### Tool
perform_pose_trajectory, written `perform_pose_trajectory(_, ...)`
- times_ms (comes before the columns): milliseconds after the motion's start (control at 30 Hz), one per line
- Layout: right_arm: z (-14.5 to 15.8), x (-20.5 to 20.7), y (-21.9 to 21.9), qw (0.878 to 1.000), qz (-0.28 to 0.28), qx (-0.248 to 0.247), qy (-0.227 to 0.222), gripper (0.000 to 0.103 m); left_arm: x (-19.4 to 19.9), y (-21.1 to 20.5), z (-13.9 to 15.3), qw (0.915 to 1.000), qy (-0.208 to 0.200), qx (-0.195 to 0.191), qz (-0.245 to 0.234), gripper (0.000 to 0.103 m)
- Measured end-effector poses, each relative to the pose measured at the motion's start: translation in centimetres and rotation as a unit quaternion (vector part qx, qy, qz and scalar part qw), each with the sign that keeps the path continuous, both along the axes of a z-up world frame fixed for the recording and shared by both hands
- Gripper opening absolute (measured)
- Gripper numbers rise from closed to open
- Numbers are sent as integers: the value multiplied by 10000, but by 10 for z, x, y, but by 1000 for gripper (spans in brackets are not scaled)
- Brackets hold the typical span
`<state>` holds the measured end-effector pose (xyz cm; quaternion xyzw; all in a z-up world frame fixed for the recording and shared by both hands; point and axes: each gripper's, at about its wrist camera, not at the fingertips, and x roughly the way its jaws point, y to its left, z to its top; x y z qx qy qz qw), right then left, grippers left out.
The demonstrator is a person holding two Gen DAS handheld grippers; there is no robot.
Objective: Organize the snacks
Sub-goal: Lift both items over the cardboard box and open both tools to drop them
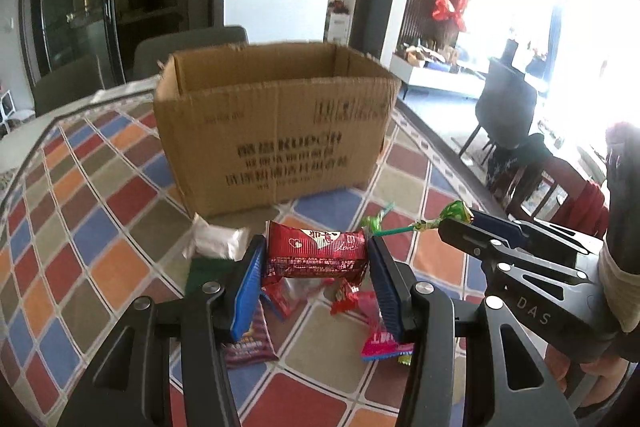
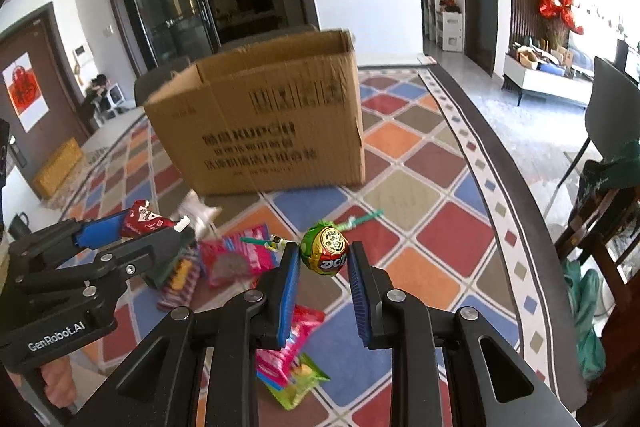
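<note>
Your left gripper is clamped on the red snack bar, which sits crosswise between its blue pads, in front of the open cardboard box. Your right gripper pinches the green lollipop at its fingertips, also before that box, above the loose snacks on the checked tablecloth.

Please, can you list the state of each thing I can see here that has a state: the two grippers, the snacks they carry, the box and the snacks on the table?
left gripper: shut on the red snack packet
red snack packet: held, lifted off the table
right gripper: shut on the lollipop
lollipop: held by its wrapped head
cardboard box: open at the top, upright
white packet: lying on the tablecloth
pink packet: lying on the tablecloth
</note>
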<state>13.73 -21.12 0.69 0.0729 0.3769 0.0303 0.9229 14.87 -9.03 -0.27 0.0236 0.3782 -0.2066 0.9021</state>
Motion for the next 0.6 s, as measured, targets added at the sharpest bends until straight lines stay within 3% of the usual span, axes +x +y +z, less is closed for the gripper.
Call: perform_pose_trajectory(600,67,33,6,9952,-73,51,-972,26,32,17,63,9967,-743,-164,293,50)
